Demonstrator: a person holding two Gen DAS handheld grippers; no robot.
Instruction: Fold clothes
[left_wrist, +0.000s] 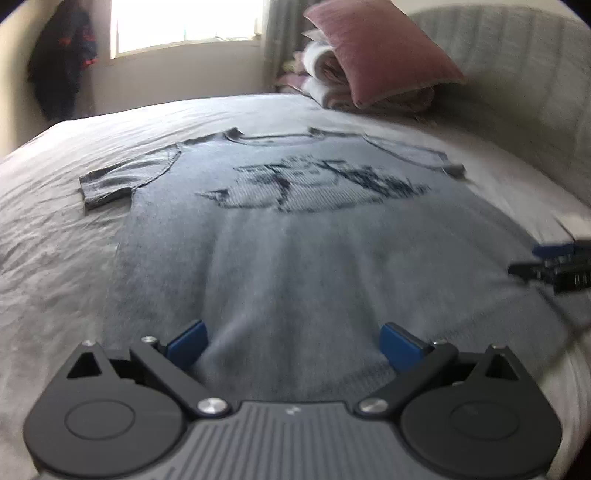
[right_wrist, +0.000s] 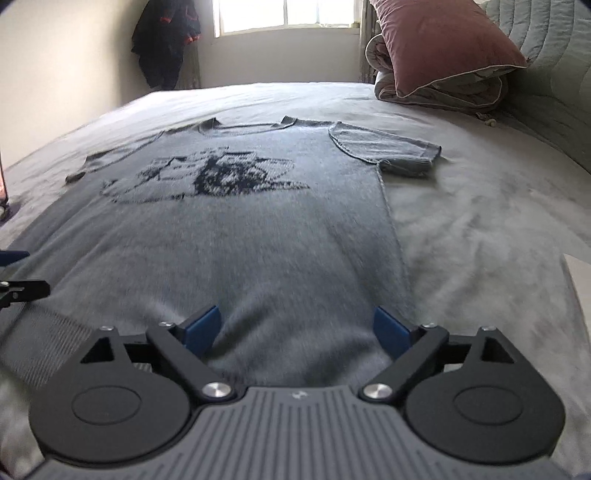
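A grey T-shirt (left_wrist: 295, 236) with a dark printed picture lies flat, front up, on the bed, collar at the far end. In the right wrist view the same T-shirt (right_wrist: 236, 229) shows its right sleeve spread out. My left gripper (left_wrist: 293, 341) stands open just above the shirt's hem on its left half, blue pads wide apart with only flat cloth below them. My right gripper (right_wrist: 295, 326) is open too, over the hem near the shirt's right side edge. Each gripper shows at the edge of the other's view: the right gripper (left_wrist: 554, 258), the left gripper (right_wrist: 18, 280).
The pale grey bed sheet (left_wrist: 48, 221) spreads around the shirt. A pink pillow (left_wrist: 376, 51) rests on folded bedding (right_wrist: 436, 88) at the far right, against a quilted headboard (right_wrist: 554, 44). Dark clothes (right_wrist: 166, 40) hang by the window (right_wrist: 284, 14). A white flat object (right_wrist: 580, 284) lies at the right.
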